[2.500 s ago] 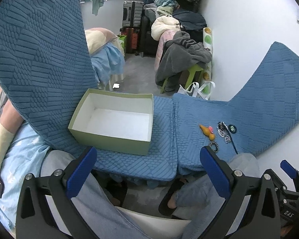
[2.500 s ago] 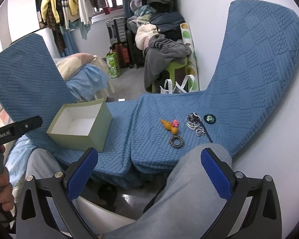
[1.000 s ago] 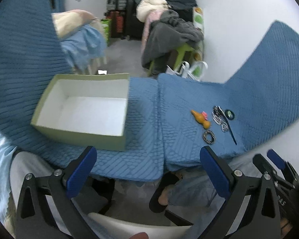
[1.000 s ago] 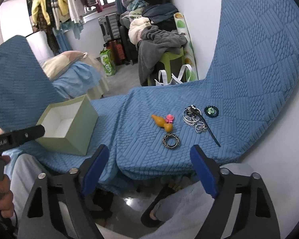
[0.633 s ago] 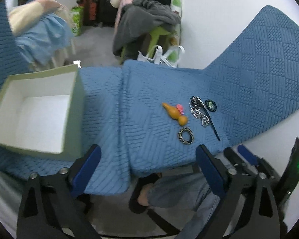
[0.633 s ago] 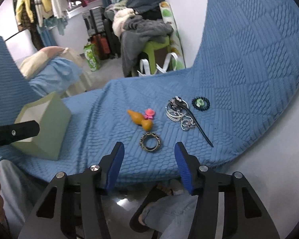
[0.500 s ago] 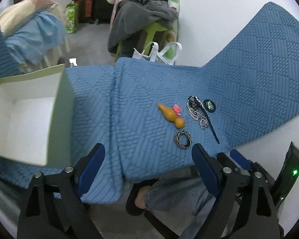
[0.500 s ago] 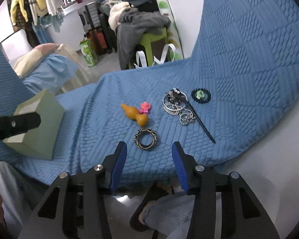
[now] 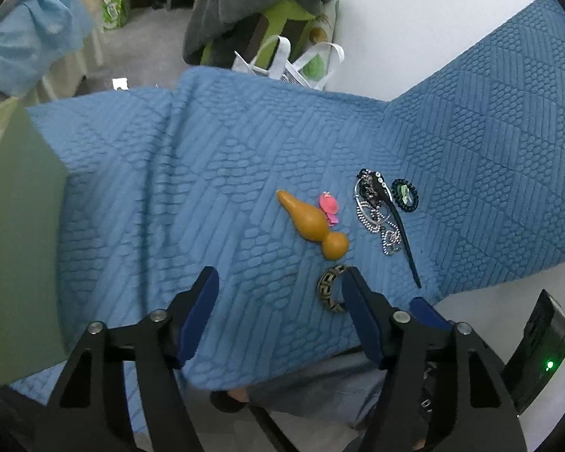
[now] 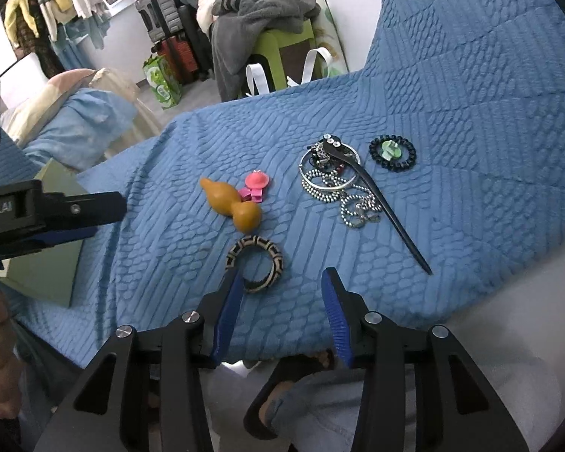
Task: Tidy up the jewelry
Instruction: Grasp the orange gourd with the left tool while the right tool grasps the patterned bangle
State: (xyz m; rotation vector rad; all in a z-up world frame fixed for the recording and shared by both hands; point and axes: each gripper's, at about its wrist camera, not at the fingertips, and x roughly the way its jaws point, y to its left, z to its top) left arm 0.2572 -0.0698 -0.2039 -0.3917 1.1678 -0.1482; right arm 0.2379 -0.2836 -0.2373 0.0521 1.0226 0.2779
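Both grippers point steeply down at the blue quilted cover [image 10: 452, 86]. The left gripper [image 9: 278, 293] is closing, its fingers apart over bare cover. The right gripper [image 10: 280, 284] is also closing, nothing gripped; the black-and-cream patterned round bangle [image 10: 255, 263] lies flat just ahead, beside its left finger. The orange gourd-shaped ornament [image 10: 232, 203] lies beyond it. Only the right view shows the hanging clothes [image 10: 52, 3]; the left view shows the right gripper's green light [image 9: 550, 365].
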